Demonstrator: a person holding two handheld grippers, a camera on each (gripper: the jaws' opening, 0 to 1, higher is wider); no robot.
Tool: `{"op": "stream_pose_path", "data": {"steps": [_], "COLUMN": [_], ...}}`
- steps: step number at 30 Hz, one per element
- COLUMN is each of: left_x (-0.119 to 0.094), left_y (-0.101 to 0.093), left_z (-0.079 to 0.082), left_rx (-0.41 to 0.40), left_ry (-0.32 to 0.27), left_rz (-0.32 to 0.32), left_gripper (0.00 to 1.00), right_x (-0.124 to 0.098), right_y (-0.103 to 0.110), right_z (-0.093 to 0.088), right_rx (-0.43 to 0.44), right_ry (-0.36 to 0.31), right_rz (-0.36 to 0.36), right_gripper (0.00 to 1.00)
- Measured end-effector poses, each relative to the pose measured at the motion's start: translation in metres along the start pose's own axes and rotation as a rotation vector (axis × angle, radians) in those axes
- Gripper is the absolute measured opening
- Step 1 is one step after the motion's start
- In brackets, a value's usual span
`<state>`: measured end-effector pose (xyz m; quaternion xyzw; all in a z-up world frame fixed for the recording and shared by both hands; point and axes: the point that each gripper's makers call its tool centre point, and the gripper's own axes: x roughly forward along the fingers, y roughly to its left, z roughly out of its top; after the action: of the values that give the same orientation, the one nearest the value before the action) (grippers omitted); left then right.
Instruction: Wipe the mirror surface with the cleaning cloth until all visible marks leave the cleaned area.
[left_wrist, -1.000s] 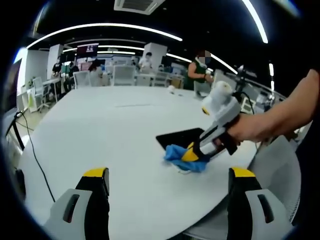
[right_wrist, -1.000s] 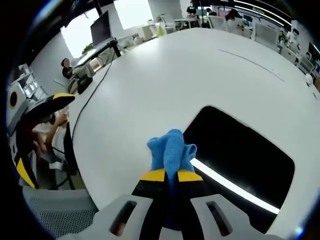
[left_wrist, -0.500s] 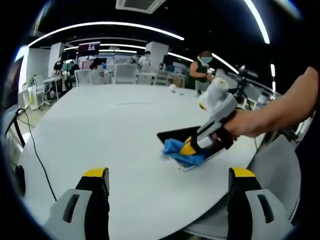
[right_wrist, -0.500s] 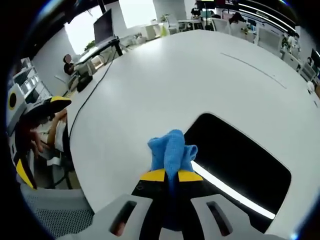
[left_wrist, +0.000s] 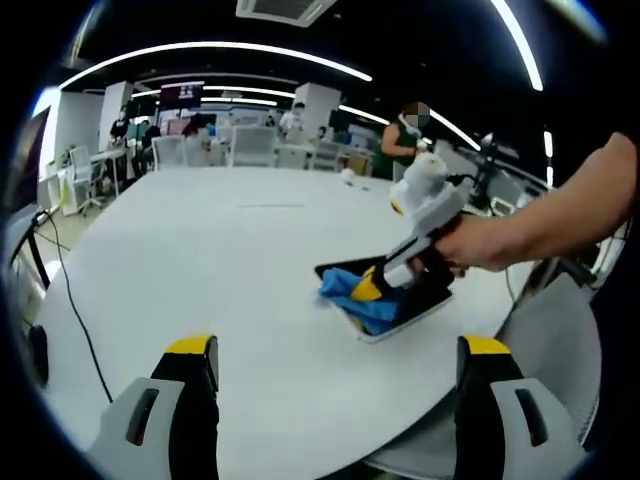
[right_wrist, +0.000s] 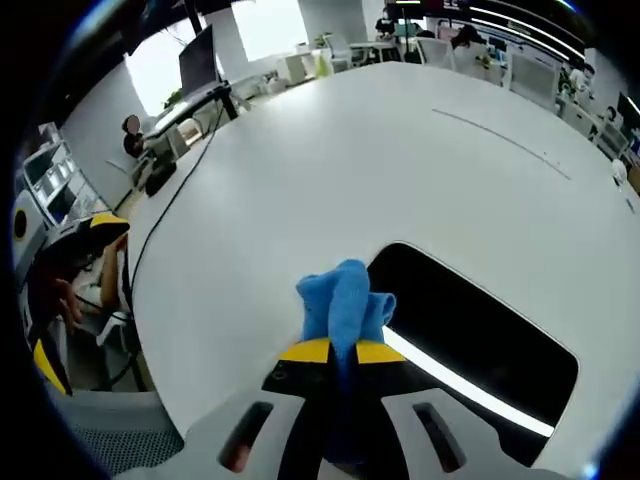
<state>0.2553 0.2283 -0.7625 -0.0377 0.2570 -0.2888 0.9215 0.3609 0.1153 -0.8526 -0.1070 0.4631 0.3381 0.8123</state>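
Note:
A dark rectangular mirror (right_wrist: 470, 335) lies flat on the white table (right_wrist: 330, 170), reflecting a strip of ceiling light. My right gripper (right_wrist: 342, 351) is shut on a blue cleaning cloth (right_wrist: 344, 305), whose bunched end hangs over the mirror's near-left corner. In the left gripper view the same mirror (left_wrist: 412, 304) sits near the table's right edge, with the blue cloth (left_wrist: 358, 298) pressed on it by the right gripper (left_wrist: 372, 287), held by a person's hand. My left gripper (left_wrist: 338, 350) stands open above the table's near edge, well short of the mirror.
The round white table (left_wrist: 200, 250) stretches far back. A black cable (left_wrist: 70, 300) runs along its left side. Desks, chairs and people stand at the far end of the room. A grey chair (left_wrist: 560, 350) sits at the right table edge.
The right gripper has carried the cloth from the table beside the mirror onto the mirror's near corner. My left gripper has stayed where it was.

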Motion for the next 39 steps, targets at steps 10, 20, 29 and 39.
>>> {"op": "stream_pose_path", "data": {"steps": [10, 20, 29, 39], "left_x": [0.001, -0.001, -0.004, -0.006], "left_y": [0.000, -0.001, -0.002, -0.002], "left_z": [-0.003, -0.004, -0.007, -0.010], "left_rx": [-0.008, -0.013, -0.023, -0.035], "left_ry": [0.004, 0.010, 0.014, 0.014], "left_rz": [0.001, 0.003, 0.012, 0.021], "left_gripper": [0.99, 0.99, 0.99, 0.99], "right_x": [0.004, 0.008, 0.013, 0.019], "right_y": [-0.006, -0.018, -0.025, -0.035], "right_z": [0.008, 0.018, 0.026, 0.037], "right_rx": [0.008, 0.004, -0.023, -0.030], "right_ry": [-0.010, -0.011, 0.006, 0.008], "right_rz": [0.000, 0.015, 0.006, -0.002], "right_gripper": [0.01, 0.02, 0.01, 0.01]}}
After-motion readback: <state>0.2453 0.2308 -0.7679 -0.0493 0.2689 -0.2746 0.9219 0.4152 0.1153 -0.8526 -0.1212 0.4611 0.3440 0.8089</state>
